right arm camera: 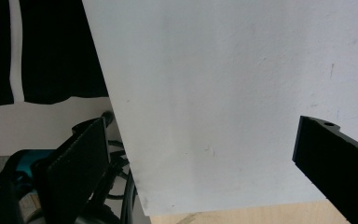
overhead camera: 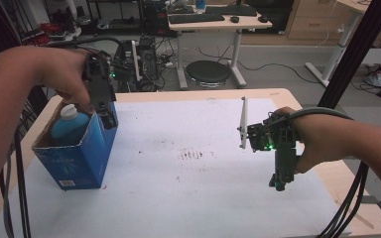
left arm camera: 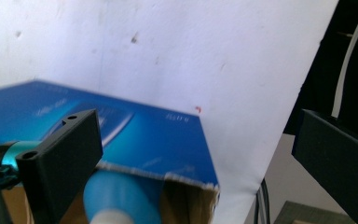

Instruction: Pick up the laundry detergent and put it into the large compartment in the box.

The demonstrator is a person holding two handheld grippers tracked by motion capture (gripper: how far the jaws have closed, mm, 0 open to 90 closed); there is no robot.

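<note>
An open blue cardboard box (overhead camera: pixel 79 158) stands at the left of the white sheet (overhead camera: pixel 203 198). Inside it stands a blue bottle (overhead camera: pixel 69 128) with a white cap (overhead camera: pixel 69 111). My left gripper (overhead camera: pixel 108 118) hangs over the box's right rim and points down. In the left gripper view its jaws (left arm camera: pixel 200 154) stand wide open, one above the bottle (left arm camera: pixel 121 196) inside the box (left arm camera: pixel 158 140), the other outside it, and neither pad presses on anything. My right gripper (overhead camera: pixel 279 182) hovers low over the sheet at the right, open (right arm camera: pixel 200 158), with nothing between its fingers.
The white sheet covers most of a wooden table (overhead camera: pixel 349 198), whose bare edge shows at the right and back. A black post (overhead camera: pixel 349 54) rises at the right. Beyond the table stand a round stool (overhead camera: pixel 208 72) and a desk (overhead camera: pixel 213 22) with keyboards.
</note>
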